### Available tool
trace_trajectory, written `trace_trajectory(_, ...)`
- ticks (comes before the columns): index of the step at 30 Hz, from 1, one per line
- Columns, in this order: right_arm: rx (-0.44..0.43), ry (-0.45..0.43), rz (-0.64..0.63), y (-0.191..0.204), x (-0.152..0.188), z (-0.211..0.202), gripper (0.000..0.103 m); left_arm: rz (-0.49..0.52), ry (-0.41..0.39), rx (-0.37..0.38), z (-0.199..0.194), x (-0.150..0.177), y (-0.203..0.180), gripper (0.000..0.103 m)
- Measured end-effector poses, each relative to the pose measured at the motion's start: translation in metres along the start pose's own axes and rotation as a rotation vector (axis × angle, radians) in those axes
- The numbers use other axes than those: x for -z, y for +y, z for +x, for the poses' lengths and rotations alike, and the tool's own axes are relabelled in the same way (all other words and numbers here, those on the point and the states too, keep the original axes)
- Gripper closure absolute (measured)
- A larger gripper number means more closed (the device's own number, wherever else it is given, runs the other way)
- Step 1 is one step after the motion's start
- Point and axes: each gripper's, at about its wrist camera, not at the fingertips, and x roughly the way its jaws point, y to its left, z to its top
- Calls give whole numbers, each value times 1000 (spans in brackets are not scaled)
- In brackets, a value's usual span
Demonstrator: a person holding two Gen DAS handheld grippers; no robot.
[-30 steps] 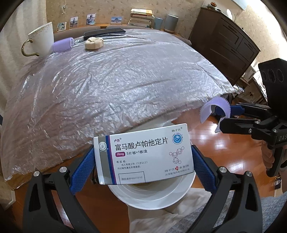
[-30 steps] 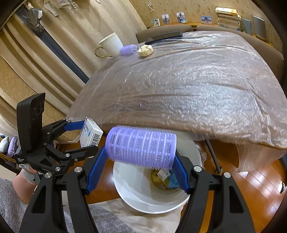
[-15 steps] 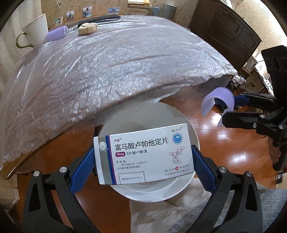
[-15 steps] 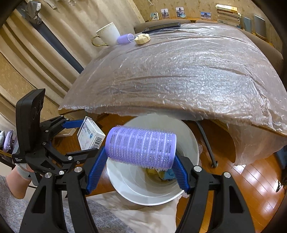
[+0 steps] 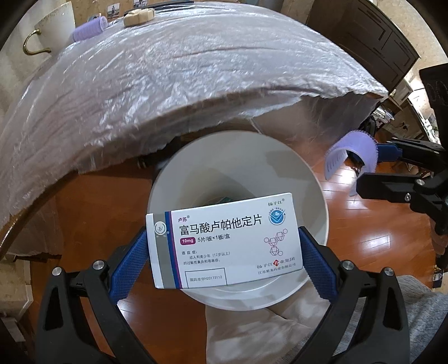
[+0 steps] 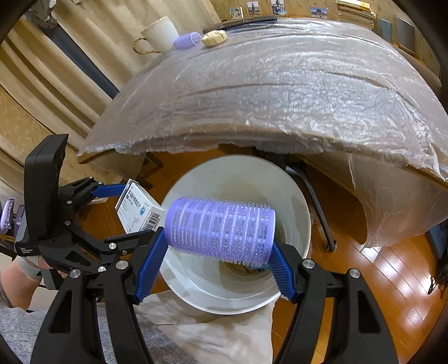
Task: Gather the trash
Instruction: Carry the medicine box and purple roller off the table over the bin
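My left gripper [image 5: 224,246] is shut on a white medicine box [image 5: 224,240] with blue and grey stripes and holds it over the near part of a white bin [image 5: 238,165] on the floor. My right gripper [image 6: 218,246] is shut on a purple hair roller [image 6: 219,229] and holds it above the same bin [image 6: 238,182]. Some trash lies at the bin's bottom [image 6: 246,270]. Each gripper shows in the other's view: the right with the roller [image 5: 352,156], the left with the box [image 6: 138,208].
A table under crinkled plastic sheet [image 5: 168,72] overhangs the bin's far side. At its far end stand a white mug [image 5: 56,25], a second purple roller [image 5: 89,26] and a beige object [image 5: 138,16]. A dark dresser [image 5: 372,36] stands to the right. Wooden floor surrounds the bin.
Both grippers have tilted down and moved lower toward the bin, which now shows much more fully under the table edge. Both still hold their objects.
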Motion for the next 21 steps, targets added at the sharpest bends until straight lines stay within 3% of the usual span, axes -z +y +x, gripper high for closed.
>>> trace_trajectory(21, 72, 69, 5, 4, 1, 45, 35, 23, 40, -70, 49, 1, -5, 3)
